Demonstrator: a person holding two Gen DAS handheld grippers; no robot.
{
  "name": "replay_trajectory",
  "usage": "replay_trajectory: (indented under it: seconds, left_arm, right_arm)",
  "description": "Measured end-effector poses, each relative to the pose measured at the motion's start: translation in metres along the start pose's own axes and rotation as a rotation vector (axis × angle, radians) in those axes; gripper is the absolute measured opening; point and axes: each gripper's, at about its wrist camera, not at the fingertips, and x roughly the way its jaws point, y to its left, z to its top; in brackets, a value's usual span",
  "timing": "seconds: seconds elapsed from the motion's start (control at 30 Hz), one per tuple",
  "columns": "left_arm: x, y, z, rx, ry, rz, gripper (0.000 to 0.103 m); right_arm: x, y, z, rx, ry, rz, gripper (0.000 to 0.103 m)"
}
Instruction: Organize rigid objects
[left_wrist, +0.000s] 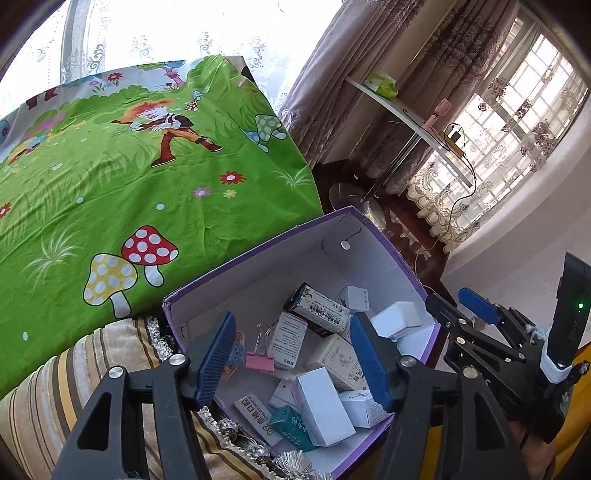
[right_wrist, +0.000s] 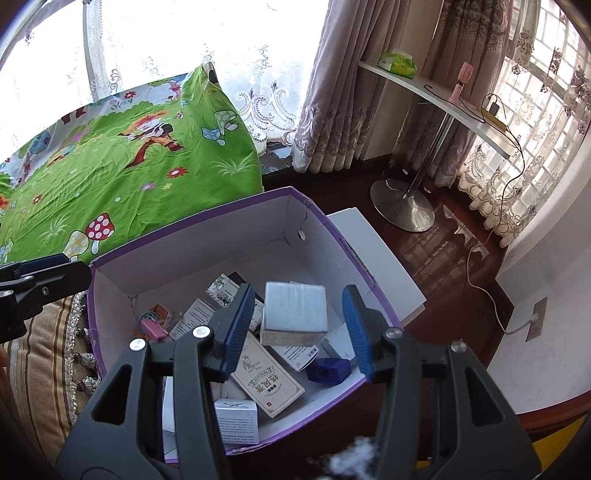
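A purple cardboard box (left_wrist: 258, 243) (right_wrist: 192, 229) with a white inside holds several small cartons, a pink binder clip (left_wrist: 259, 360) and a dark blue sharpener (right_wrist: 328, 370). My left gripper (left_wrist: 295, 360) is open and empty above the box's near side. My right gripper (right_wrist: 299, 328) is open above the box. A white block (right_wrist: 294, 314) is between its fingers, apart from both, and looks to be in mid-air. The same block (left_wrist: 397, 319) shows in the left wrist view, beside the right gripper (left_wrist: 458, 306).
The box sits on a striped cushion (left_wrist: 74, 369) with tassels, next to a green cartoon bedsheet (left_wrist: 129, 166). A white lid (right_wrist: 380, 258) lies behind the box. A white bar table (right_wrist: 436, 92) on a metal base (right_wrist: 402, 206) stands by curtained windows.
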Motion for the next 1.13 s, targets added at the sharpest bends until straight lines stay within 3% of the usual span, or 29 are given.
replay_trajectory:
  seconds: [0.13,0.23,0.33,0.43,0.53,0.87,1.13]
  left_arm:
    - [-0.008,0.001,-0.008,0.013,0.028,-0.009,0.069]
    - [-0.019,0.0,-0.023,0.022,0.047,-0.017,0.084]
    - [-0.033,-0.002,-0.044,0.034,0.052,-0.053,0.088]
    - [-0.043,-0.003,-0.061,0.037,0.059,-0.045,0.103]
    - [-0.042,-0.011,-0.067,0.08,0.077,0.082,0.103]
    - [-0.035,-0.015,-0.069,0.104,0.105,0.01,0.103]
    - [-0.037,-0.03,-0.074,0.186,0.056,0.028,0.103]
  right_arm:
    - [-0.008,-0.004,-0.002,0.022,0.0,0.004,0.072]
    - [-0.019,-0.009,-0.01,0.044,-0.001,0.023,0.075]
    - [-0.03,-0.012,-0.025,0.04,0.008,0.034,0.076]
    - [-0.039,-0.015,-0.043,0.018,0.026,0.034,0.076]
    - [-0.043,-0.023,-0.056,0.036,0.043,0.031,0.076]
    - [-0.039,-0.028,-0.061,0.064,0.054,0.035,0.076]
    - [-0.035,-0.032,-0.065,0.074,0.068,0.031,0.076]
